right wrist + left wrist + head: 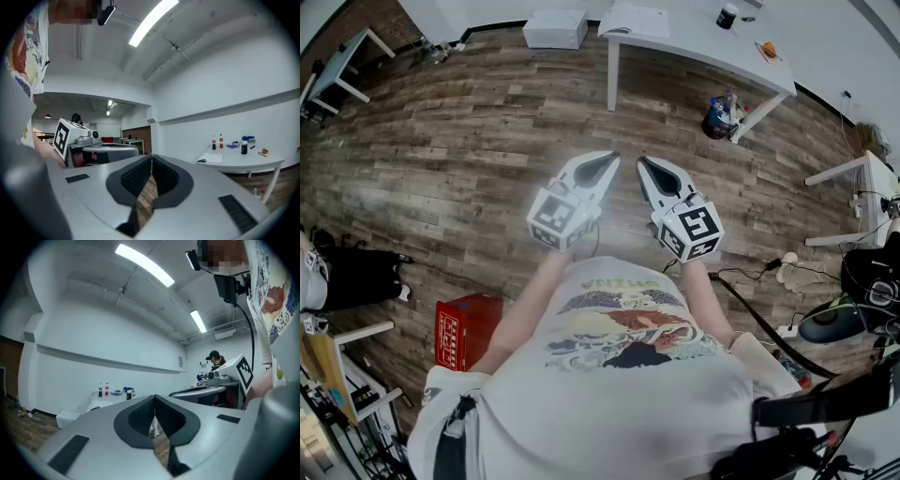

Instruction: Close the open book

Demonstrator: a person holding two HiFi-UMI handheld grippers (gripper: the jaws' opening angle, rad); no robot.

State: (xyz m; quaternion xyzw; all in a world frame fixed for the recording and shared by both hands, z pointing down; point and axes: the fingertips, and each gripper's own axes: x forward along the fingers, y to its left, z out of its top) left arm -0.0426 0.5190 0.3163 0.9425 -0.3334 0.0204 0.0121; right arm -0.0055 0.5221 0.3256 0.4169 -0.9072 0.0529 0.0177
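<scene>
The open book [635, 21] lies flat on a white table [703, 47] across the room; in the right gripper view the open book [211, 159] shows at the table's near left end. I stand on the wood floor well short of it, with both grippers held level in front of my chest. My left gripper [612, 157] is shut with nothing in it, its tips meeting in the left gripper view [154, 397]. My right gripper [643, 161] is beside it, its jaws also shut and empty in the right gripper view [151, 155].
On the table stand a black cup [727, 16] and two bottles [217, 141]. A bin [721, 116] sits under it and a white box [555, 29] to its left. A red box [468, 333] lies by my left side, cables [769, 328] at my right.
</scene>
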